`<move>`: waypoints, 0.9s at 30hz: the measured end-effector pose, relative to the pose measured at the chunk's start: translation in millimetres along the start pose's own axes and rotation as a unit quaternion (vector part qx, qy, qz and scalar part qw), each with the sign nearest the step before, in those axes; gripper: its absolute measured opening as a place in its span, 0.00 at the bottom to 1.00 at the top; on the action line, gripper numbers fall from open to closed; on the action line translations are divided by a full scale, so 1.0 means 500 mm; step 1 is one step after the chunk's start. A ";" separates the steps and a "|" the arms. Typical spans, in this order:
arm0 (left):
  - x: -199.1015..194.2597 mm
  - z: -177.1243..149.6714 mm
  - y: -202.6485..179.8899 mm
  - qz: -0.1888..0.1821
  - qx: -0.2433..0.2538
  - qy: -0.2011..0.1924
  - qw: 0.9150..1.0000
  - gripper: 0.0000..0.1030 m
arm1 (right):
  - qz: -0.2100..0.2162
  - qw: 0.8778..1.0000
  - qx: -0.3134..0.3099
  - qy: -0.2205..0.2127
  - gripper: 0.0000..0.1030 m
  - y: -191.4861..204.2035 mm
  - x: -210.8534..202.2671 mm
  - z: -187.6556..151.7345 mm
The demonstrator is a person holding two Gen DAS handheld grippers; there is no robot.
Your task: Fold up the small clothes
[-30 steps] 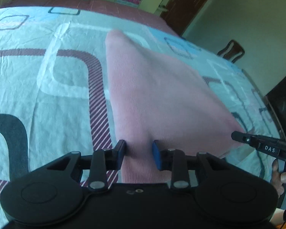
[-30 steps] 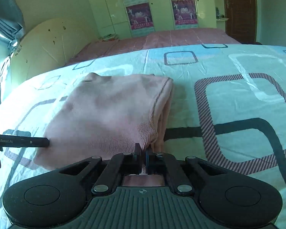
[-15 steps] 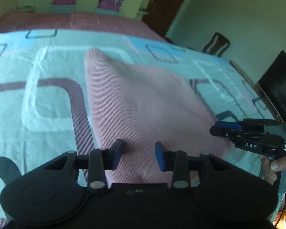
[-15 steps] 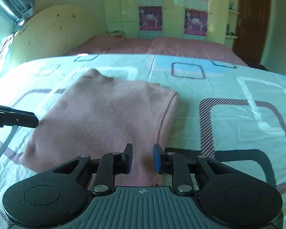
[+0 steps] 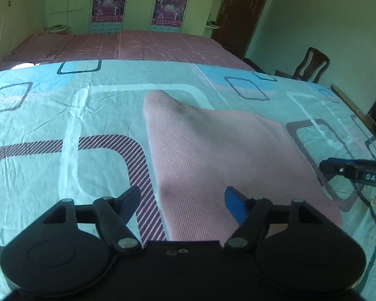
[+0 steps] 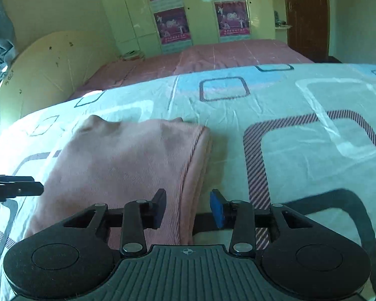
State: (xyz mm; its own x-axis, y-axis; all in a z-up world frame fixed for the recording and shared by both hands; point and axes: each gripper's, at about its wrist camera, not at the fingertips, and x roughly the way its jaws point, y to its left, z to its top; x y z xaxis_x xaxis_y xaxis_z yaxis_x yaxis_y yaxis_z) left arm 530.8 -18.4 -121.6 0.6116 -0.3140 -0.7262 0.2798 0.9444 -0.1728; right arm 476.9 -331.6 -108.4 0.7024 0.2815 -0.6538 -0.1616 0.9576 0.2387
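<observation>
You are working over a bed (image 5: 62, 115) spread with a pale aqua sheet printed with rounded squares in blue, white and striped maroon; the sheet is lightly creased. Beyond it lies a second bed (image 5: 127, 45) under a dusty pink checked cover. The far wall holds yellow-green wardrobe doors (image 6: 127, 12) carrying posters (image 6: 173, 25), with a dark wooden door (image 5: 243, 12) and a wooden chair (image 5: 310, 65) to the right of your left claw's view.

The garment is a pink ribbed knit (image 5: 213, 155), soft and folded into a rough rectangle, with a doubled, rounded fold edge (image 6: 195, 165) along its right side and a raised bump at the far corner.

Your left claw (image 5: 183, 200) is released, its 2 fingers spread wide, with the left finger over the striped sheet and the blue-padded right finger over the knit; the garment's near left edge runs between them and stretches ahead. Your right claw (image 6: 188, 208) is also released, and the fold edge passes between its fingers, the cloth extending ahead and to the left. Each claw's tip shows at the side of the other's view, just beside the garment's near corners.
</observation>
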 end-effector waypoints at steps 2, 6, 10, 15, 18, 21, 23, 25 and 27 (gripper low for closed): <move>0.026 0.011 -0.002 0.005 -0.006 0.011 1.000 0.69 | 0.003 0.999 -0.032 -0.004 0.38 0.024 0.015 0.013; 0.067 0.018 -0.009 0.018 -0.004 0.036 0.999 0.72 | 0.007 0.996 -0.066 0.062 0.38 0.042 0.098 0.001; 0.073 0.012 -0.024 0.037 0.012 0.041 0.998 0.74 | -0.007 0.994 -0.086 0.073 0.38 0.033 0.129 -0.022; 0.064 0.018 -0.032 0.050 0.020 0.046 0.998 0.75 | 0.005 0.996 -0.055 0.066 0.39 0.015 0.108 -0.016; 0.033 0.024 -0.034 0.042 0.018 0.031 0.998 0.82 | 0.053 0.996 0.035 0.064 0.50 -0.039 0.080 -0.003; 0.010 0.021 -0.006 -0.004 -0.016 0.019 1.000 0.86 | 0.118 0.981 0.135 0.079 0.50 -0.116 0.071 -0.004; 0.012 0.015 0.024 -0.040 -0.054 0.027 0.997 0.85 | 0.152 0.965 0.192 0.094 0.50 -0.164 0.078 -0.011; 0.024 0.005 0.056 -0.074 -0.097 0.043 0.992 0.81 | 0.176 0.948 0.240 0.109 0.50 -0.206 0.090 -0.018; 0.038 -0.009 0.080 -0.095 -0.132 0.055 0.985 0.78 | 0.200 0.934 0.270 0.121 0.50 -0.232 0.104 -0.027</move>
State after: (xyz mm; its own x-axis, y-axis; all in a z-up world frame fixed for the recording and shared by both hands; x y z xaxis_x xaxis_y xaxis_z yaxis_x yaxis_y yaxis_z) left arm 550.4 14.0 -145.3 0.4784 -0.4885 -0.7297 0.1697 0.8668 -0.4690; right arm 523.1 -427.4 -179.9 0.4722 0.6790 -0.5621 0.0421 0.6196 0.7838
